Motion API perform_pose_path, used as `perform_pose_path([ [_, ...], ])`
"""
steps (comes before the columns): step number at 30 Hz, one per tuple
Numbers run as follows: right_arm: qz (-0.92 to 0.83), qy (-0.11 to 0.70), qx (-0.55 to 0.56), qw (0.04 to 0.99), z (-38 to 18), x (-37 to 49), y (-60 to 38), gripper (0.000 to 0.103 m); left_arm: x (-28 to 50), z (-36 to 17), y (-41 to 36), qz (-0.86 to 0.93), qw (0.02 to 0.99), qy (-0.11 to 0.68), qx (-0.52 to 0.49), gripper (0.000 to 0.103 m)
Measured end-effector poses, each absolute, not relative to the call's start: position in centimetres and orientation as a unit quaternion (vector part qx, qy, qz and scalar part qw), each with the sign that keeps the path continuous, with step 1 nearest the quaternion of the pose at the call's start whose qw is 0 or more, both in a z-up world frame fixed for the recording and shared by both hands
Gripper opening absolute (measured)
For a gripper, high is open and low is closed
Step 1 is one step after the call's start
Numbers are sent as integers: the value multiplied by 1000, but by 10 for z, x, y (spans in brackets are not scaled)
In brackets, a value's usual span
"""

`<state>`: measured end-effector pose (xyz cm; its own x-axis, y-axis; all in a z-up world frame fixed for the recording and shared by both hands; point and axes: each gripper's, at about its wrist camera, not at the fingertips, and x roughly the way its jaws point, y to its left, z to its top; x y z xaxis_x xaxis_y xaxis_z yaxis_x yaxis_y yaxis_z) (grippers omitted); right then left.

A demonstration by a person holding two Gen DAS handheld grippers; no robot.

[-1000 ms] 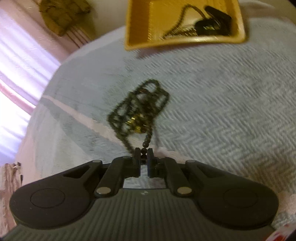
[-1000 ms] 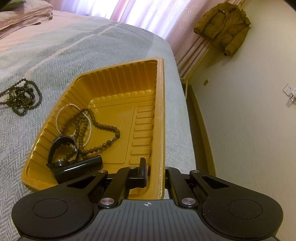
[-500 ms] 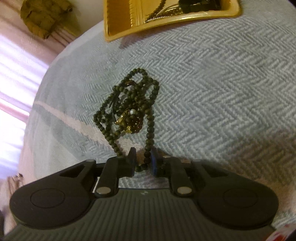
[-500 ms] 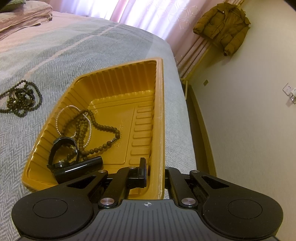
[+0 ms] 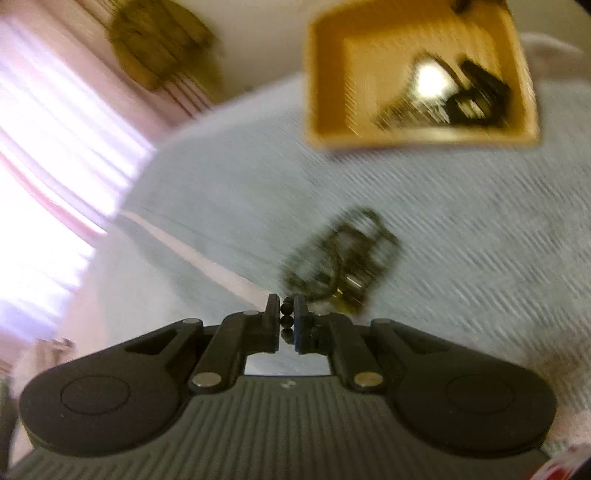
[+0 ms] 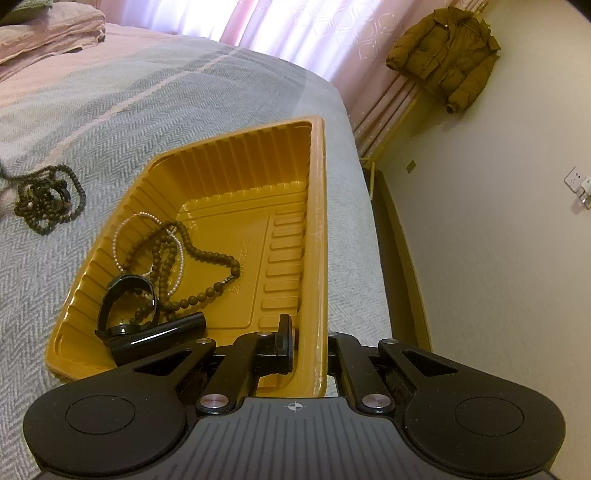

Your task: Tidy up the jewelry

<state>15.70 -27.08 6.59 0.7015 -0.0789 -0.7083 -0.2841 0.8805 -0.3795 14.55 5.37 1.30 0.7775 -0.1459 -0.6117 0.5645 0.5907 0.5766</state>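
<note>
My left gripper (image 5: 287,317) is shut on the strand of a dark beaded necklace (image 5: 343,258); the rest of it hangs bunched just beyond the fingertips, blurred by motion. The same necklace shows at the left of the right wrist view (image 6: 46,201) on the grey bedspread. My right gripper (image 6: 306,332) is shut on the right wall of a yellow plastic tray (image 6: 317,221). The tray holds a brown bead necklace (image 6: 192,254), a pearl strand (image 6: 122,236) and a black watch (image 6: 129,314). The tray shows at the top of the left wrist view (image 5: 321,92).
The tray sits near the bed's right edge (image 6: 354,155), with the floor and a cream wall (image 6: 498,221) beyond. A brown jacket (image 6: 447,62) hangs by the pink curtains (image 6: 314,29). Folded pink bedding (image 6: 48,29) lies at the far left.
My left gripper has closed on the dark necklace strand and swung up and toward the tray; that view is now blurred. The right gripper and tray have stayed still.
</note>
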Motion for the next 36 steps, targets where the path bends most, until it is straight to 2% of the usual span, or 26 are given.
perform_pose_path([
  [9,57,382,-240,891,67,157,-271,4,155,109,50,-156,891,154,396,6],
  [17,59,380,-239,891,67,157,-271,4,161,175,40,-141,912,93,374,6],
  [36,63,373,-239,894,71,156,-270,4,160,297,-22,-141,913,-31,382,6],
])
